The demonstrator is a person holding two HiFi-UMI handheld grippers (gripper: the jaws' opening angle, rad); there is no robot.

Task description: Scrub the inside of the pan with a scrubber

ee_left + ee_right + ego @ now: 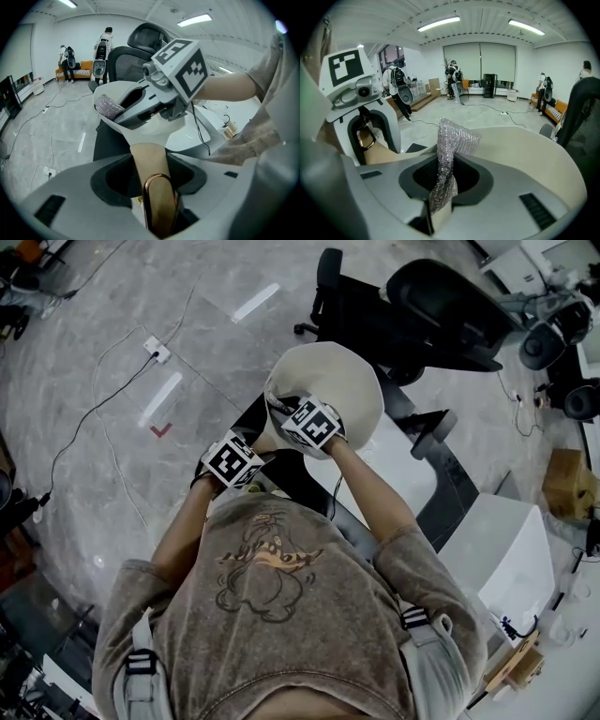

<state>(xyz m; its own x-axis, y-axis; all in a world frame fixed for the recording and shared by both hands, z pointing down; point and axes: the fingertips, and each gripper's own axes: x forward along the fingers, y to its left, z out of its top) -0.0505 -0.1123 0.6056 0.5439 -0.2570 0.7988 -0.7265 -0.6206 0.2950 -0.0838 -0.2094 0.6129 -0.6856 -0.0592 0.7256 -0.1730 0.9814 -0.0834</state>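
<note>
No readable text, brand or number anywhere. Only coded marks: black-and-white square patterns on the left marker cube and right marker cube, both just below the pan. The shirt, further below the pan, has a cartoon print with no words. A red corner mark is on the floor left of the pan, with no lettering.

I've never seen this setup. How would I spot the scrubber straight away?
Find the big cream pan at the middle of the head view. At the pan, the right tongs pinch a small crumpled pad: the scrubber. It alone is silvery, glittering mesh; the pan is smooth cream and the tongs plain grey.
</note>
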